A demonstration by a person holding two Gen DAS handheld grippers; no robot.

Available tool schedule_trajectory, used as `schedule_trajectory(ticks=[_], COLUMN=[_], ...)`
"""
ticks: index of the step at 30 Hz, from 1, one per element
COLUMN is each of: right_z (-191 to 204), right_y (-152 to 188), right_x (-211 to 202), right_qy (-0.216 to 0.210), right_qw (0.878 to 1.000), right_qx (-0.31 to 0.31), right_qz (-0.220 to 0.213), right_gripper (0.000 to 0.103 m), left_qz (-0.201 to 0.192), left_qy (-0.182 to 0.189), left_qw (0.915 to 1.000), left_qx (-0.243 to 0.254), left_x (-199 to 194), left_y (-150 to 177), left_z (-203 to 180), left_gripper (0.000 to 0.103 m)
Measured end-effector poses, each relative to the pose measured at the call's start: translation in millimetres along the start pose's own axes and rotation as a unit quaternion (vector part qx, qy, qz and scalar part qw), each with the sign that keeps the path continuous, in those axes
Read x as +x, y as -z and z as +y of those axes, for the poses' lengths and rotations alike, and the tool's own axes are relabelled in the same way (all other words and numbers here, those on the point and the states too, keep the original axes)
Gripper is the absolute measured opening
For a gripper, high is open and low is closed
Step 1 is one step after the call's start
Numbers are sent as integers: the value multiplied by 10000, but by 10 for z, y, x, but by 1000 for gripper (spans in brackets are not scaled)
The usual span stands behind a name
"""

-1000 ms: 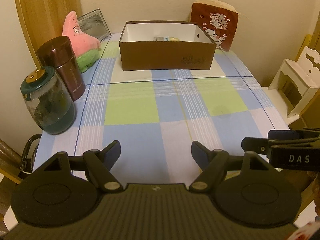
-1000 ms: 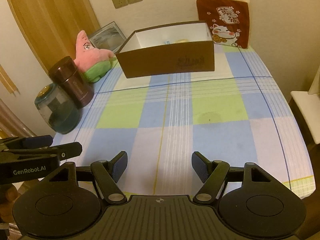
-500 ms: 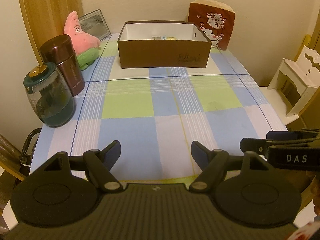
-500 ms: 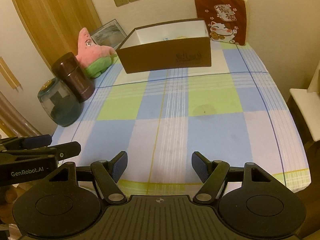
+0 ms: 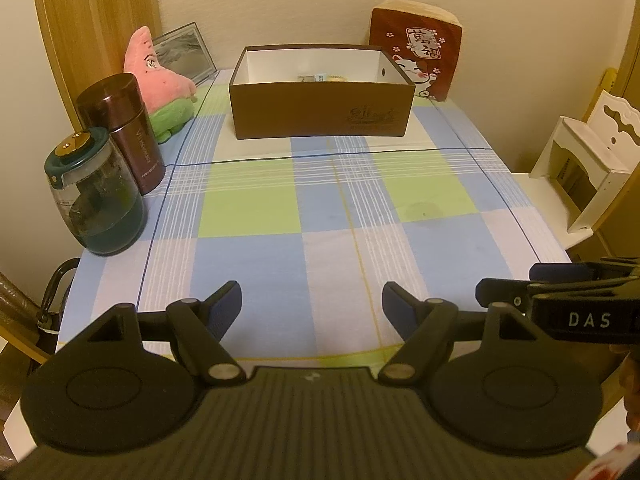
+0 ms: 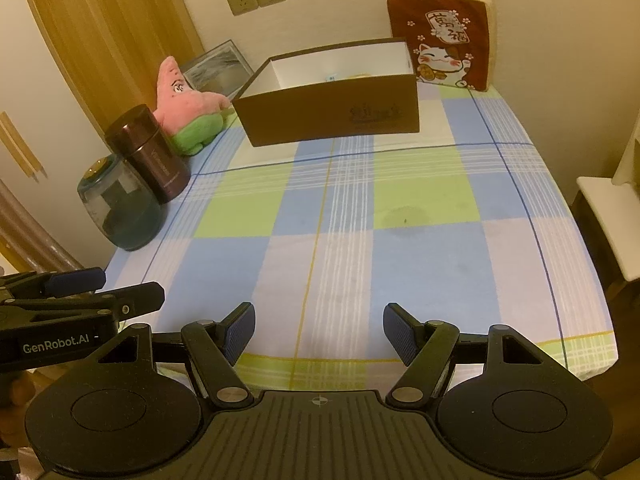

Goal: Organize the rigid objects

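Observation:
A brown open box stands at the far middle of the checked table, with a few small items just showing inside. A maroon flask and a teal glass jar stand at the left edge. My left gripper is open and empty over the near edge. My right gripper is open and empty beside it; each shows in the other's view, the right and the left.
A pink star plush and a picture frame sit at the back left. A red lucky-cat bag leans on the wall behind the box. A white chair stands right of the table.
Both grippers have pulled back toward the near edge, so more of the table shows. Both stay open and empty.

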State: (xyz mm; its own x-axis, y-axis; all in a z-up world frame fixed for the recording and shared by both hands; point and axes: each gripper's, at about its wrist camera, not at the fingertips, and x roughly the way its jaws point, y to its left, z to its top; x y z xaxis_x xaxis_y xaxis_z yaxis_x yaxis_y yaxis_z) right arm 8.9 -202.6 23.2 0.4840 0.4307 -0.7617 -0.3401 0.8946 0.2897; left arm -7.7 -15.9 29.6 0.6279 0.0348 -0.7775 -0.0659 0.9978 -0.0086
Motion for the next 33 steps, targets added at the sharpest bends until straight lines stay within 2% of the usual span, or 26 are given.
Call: schedule_trajectory(ticks=[33], right_z=[23], right_y=[-17], right_x=[-4], right_qy=[-36], right_qw=[10000], right_qx=[-50], right_qz=[-9], right_gripper=[71], left_qz=[-40], left_qy=[19], left_qw=[10000], left_qx=[-1], left_x=[-24], left_y=[-9], left_z=[-4], left_gripper=[76])
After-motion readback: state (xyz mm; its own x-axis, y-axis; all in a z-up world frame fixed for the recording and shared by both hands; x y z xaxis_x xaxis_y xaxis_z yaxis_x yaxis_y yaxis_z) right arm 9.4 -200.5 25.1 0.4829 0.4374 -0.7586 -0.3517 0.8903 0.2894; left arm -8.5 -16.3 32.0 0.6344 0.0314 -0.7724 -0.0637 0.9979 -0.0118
